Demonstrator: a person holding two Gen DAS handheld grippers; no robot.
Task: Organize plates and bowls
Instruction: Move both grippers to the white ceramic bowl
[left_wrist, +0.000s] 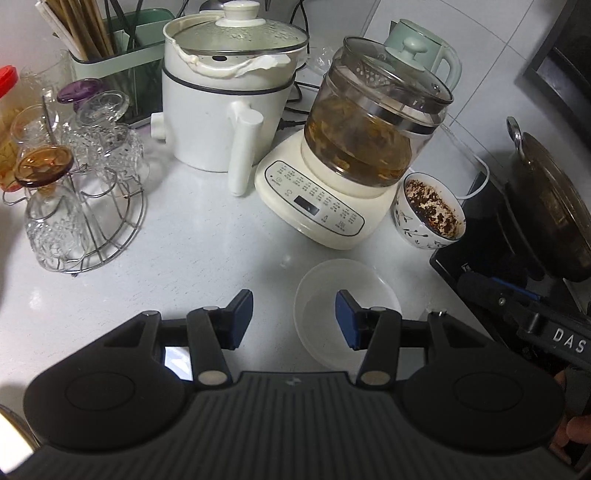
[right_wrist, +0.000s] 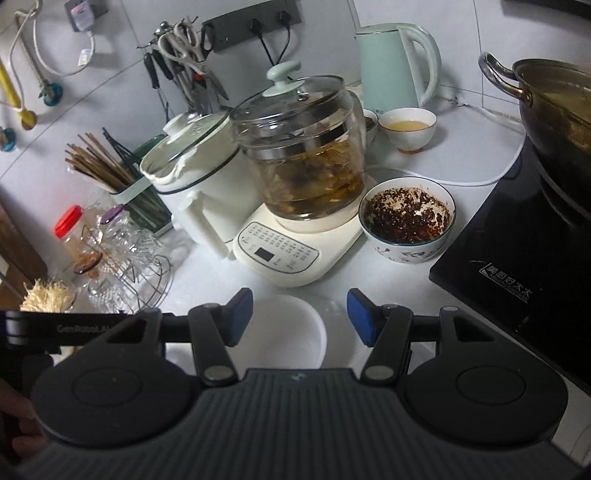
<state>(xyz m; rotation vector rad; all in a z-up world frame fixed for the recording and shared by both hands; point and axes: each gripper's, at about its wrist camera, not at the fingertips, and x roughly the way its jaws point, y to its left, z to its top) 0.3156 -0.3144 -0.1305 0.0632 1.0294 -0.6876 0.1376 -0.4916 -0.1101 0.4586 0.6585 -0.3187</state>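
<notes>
A: Hovering both over the white bowl (right_wrist: 284, 332) at the counter's (left_wrist: 207, 258) near edge; left gripper (left_wrist: 294, 321) and right gripper (right_wrist: 300, 317) jaws apart, nothing held.

B: Risk?

A: Smooth, thin, rounded rim may slip. The chili-crusted patterned bowl (right_wrist: 406, 221) sits near; a knock spills it.

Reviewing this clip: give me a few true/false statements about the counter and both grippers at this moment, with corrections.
1. The left gripper holds the white bowl. False: its jaws are open and empty above it.
2. The patterned bowl has dark residue inside. True.
3. The glass kettle is empty. False: it holds brownish liquid and solids.
4. The right gripper is open with nothing between its pads. True.
5. A metal pot sits on the black cooktop. True.
</notes>
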